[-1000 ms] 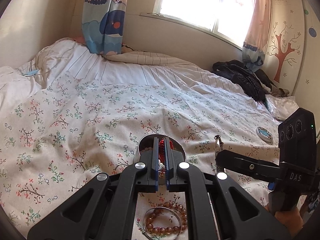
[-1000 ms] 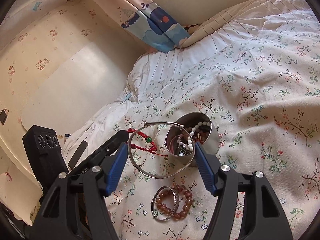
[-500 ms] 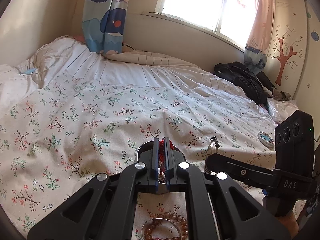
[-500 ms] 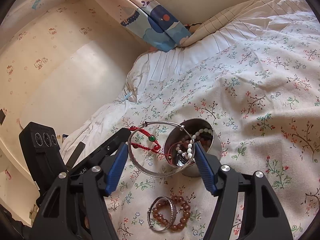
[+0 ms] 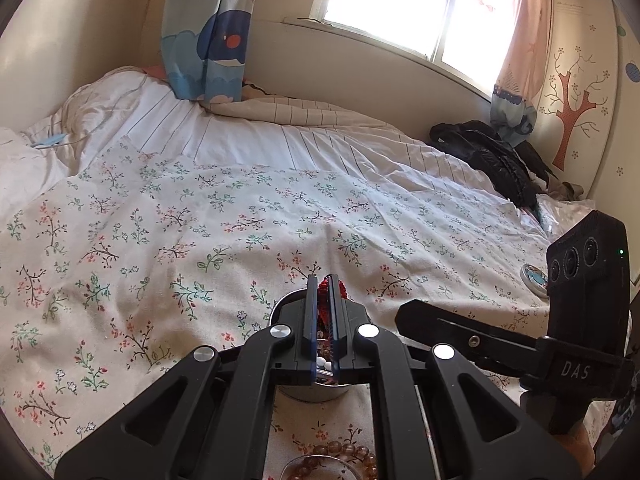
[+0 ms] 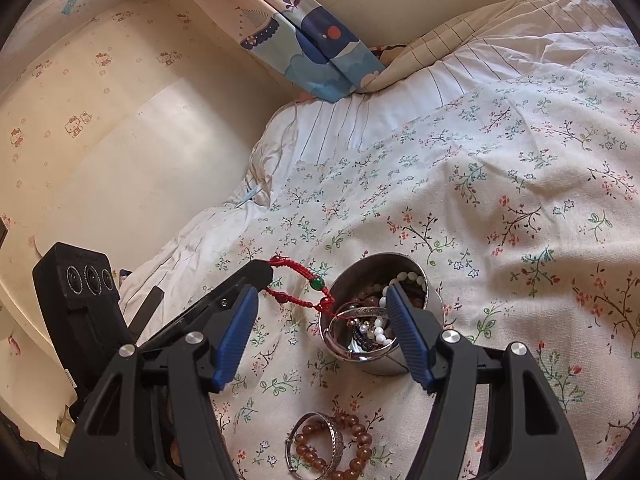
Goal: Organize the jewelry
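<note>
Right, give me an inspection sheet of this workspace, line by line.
Surface: floral bedspread over a bed, rumpled.
Job's things: steel cup holding bead strands and a silver bangle; red cord bracelet with a green bead, its far end trailing over the cup's rim; amber bead bracelet and engraved silver bangle lying together on the bedspread, near the camera.
Clutter: black jacket at the bed's far edge; small round tin.
Grippers: left gripper shut on the red cord bracelet; right gripper open, above the cup.
Cables: thin cord with a blue tab on the white sheet.
Surroundings: whale curtain, sunlit window, tree wall decal.
</note>
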`<action>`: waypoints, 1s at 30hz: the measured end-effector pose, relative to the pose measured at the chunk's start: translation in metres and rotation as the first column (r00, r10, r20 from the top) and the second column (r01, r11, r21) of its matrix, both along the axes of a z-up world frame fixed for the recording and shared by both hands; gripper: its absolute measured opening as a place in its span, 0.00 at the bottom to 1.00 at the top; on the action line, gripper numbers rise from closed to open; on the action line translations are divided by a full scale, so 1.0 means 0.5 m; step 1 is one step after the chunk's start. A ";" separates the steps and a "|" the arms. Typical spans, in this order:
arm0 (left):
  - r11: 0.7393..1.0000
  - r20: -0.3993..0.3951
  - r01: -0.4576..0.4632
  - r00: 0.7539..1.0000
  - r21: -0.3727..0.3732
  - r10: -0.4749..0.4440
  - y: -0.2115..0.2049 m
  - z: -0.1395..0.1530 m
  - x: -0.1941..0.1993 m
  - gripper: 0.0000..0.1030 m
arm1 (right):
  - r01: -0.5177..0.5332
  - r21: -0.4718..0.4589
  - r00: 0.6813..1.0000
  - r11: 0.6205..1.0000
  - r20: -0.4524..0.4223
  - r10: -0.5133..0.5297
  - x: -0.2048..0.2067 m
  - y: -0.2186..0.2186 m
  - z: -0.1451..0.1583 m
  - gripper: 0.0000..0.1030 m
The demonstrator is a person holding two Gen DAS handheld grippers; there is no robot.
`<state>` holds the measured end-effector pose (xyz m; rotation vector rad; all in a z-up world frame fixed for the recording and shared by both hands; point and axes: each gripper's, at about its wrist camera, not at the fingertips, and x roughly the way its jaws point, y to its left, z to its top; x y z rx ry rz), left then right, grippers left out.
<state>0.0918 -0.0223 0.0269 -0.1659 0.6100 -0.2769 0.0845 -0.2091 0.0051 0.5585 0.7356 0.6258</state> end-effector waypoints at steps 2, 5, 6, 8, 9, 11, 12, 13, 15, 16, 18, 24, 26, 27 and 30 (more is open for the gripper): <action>1.000 -0.014 -0.005 1.000 -0.017 0.005 0.008 -0.004 0.007 0.05 | 0.021 -0.007 1.000 1.000 -0.005 -0.021 -0.002 -0.012 -0.002 0.63; 1.000 -0.057 0.005 0.998 -0.024 -0.006 0.009 -0.022 0.024 0.05 | 0.044 0.000 0.999 0.999 -0.021 -0.044 -0.002 -0.028 -0.011 0.63; 0.999 -0.072 0.012 0.997 -0.031 -0.014 0.008 -0.027 0.031 0.05 | 0.048 0.000 0.999 0.999 -0.022 -0.048 -0.002 -0.029 -0.012 0.63; 0.999 -0.079 0.013 0.997 -0.038 -0.016 0.007 -0.031 0.039 0.05 | 0.046 0.000 0.999 0.999 -0.019 -0.046 -0.002 -0.028 -0.010 0.63; 0.999 -0.076 0.016 0.997 -0.043 -0.019 0.006 -0.031 0.041 0.05 | 0.045 -0.013 0.999 0.999 -0.023 -0.045 -0.001 -0.025 -0.011 0.64; 0.998 -0.076 0.023 0.997 -0.056 -0.027 0.005 -0.030 0.045 0.05 | 0.047 -0.083 0.997 0.995 -0.051 -0.051 0.002 -0.015 -0.019 0.64; 0.998 -0.084 0.023 0.996 -0.056 -0.028 0.004 -0.032 0.050 0.05 | 0.040 -0.121 0.996 0.992 -0.068 -0.049 0.003 -0.009 -0.027 0.64; 0.998 -0.104 0.024 0.994 -0.050 -0.029 0.001 -0.038 0.055 0.05 | 0.028 -0.180 0.995 0.983 -0.087 -0.044 0.005 0.002 -0.037 0.64; 0.999 -0.150 0.023 0.988 -0.036 -0.028 -0.002 -0.056 0.066 0.06 | -0.017 -0.280 0.993 0.960 -0.120 -0.018 0.006 0.030 -0.059 0.64; 0.999 -0.166 0.018 0.986 -0.031 -0.023 -0.002 -0.063 0.070 0.08 | -0.035 -0.304 0.991 0.952 -0.130 -0.005 0.007 0.040 -0.068 0.64; 0.999 -0.181 0.011 0.983 -0.037 -0.018 0.004 -0.070 0.074 0.13 | -0.045 -0.352 0.992 0.935 -0.127 0.000 0.007 0.055 -0.075 0.64; 0.997 -0.154 -0.058 0.987 -0.059 0.048 0.033 -0.056 0.067 0.42 | -0.003 -0.472 0.993 0.882 -0.108 -0.054 0.024 0.072 -0.083 0.69; 0.994 -0.155 -0.079 0.986 -0.072 0.067 0.044 -0.054 0.066 0.43 | 0.011 -0.495 0.991 0.869 -0.108 -0.074 0.031 0.069 -0.087 0.69; 0.993 -0.155 -0.087 0.985 -0.074 0.074 0.048 -0.052 0.065 0.43 | 0.020 -0.491 0.991 0.871 -0.106 -0.082 0.031 0.064 -0.086 0.69; 0.994 -0.140 -0.099 0.986 -0.055 0.091 0.052 -0.048 0.055 0.44 | 0.044 -0.472 0.991 0.881 -0.089 -0.097 0.021 0.048 -0.075 0.69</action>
